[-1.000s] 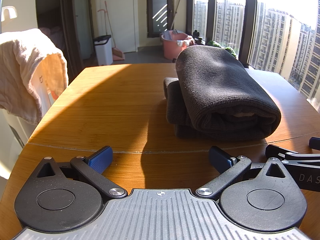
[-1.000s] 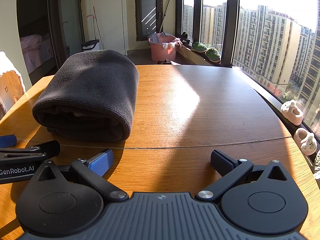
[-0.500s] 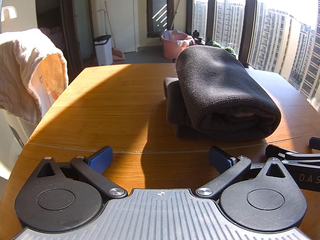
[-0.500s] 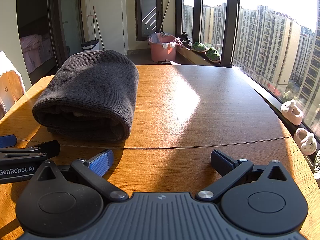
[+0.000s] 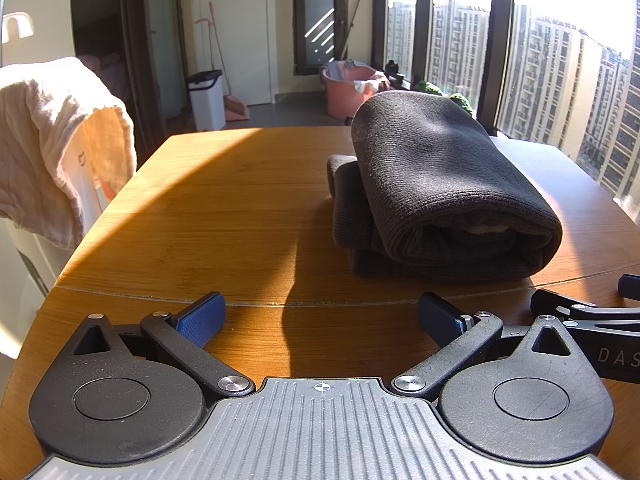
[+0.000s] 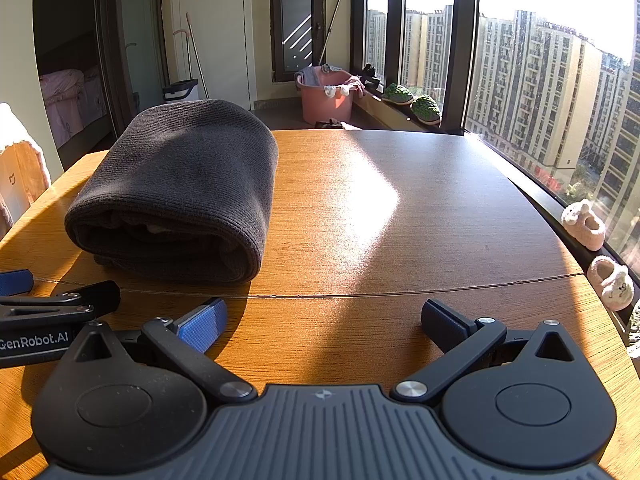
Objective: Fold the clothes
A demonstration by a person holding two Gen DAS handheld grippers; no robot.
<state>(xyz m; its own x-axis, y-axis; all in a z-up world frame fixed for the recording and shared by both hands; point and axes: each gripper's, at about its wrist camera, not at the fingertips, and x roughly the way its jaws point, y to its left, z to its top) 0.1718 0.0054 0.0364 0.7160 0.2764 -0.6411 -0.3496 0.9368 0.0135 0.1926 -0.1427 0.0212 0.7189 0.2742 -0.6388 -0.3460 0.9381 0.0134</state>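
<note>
A dark grey knitted garment (image 5: 436,196) lies folded into a thick bundle on the wooden table (image 5: 224,208); in the right wrist view the same garment (image 6: 180,188) sits left of centre. My left gripper (image 5: 320,316) rests low near the table's front edge, open, with nothing between its blue pads. My right gripper (image 6: 324,322) stands beside it, also open and empty. Both stop short of the garment. Each view catches part of the other gripper at its side edge.
A cream cloth (image 5: 52,140) hangs over a chair at the table's left. A pink laundry tub (image 6: 326,94) and a white bin (image 5: 206,98) stand on the floor behind. Windows run along the right; small slippers (image 6: 584,224) sit on the sill.
</note>
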